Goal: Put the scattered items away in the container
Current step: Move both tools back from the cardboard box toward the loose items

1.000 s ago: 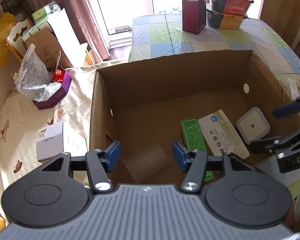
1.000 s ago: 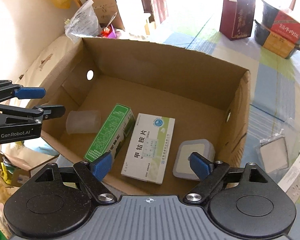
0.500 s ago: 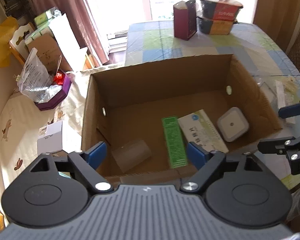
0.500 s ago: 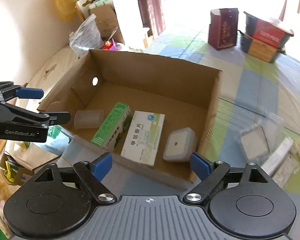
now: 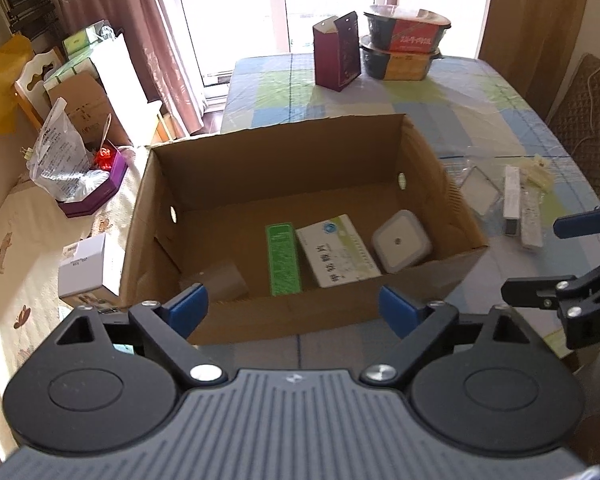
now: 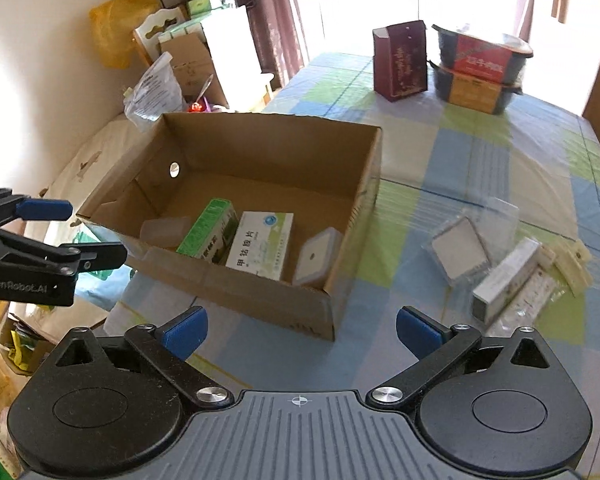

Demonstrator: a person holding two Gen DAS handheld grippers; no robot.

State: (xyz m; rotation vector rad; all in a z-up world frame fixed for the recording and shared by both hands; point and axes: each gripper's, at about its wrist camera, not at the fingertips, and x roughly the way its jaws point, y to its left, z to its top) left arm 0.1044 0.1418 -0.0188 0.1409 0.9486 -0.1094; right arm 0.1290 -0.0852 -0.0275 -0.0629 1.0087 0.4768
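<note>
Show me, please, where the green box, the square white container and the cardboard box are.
green box (image 5: pixel 284 258), left wrist view, middle of its top face.
square white container (image 5: pixel 398 241), left wrist view, lid centre.
cardboard box (image 6: pixel 268 148), right wrist view, inner far wall.

Surface (image 6: pixel 440 148) covered with checked cloth in blue, green, white, under clear plastic film. Open cardboard box (image 6: pixel 260 292) sits on it at the left edge, toward the near side. Right of the box, toward the near right: flat clear packet with a white square (image 6: pixel 458 250), long white-grey box (image 6: pixel 504 280) just beside it, flat printed strip (image 6: pixel 534 294) touching that box, cream plastic piece (image 6: pixel 572 260) at the outer side. At the far edge: upright maroon carton (image 6: pixel 400 62), and just right of it two dark food bowls (image 6: pixel 480 68) stacked one on the other. Middle of surface bare.
</note>
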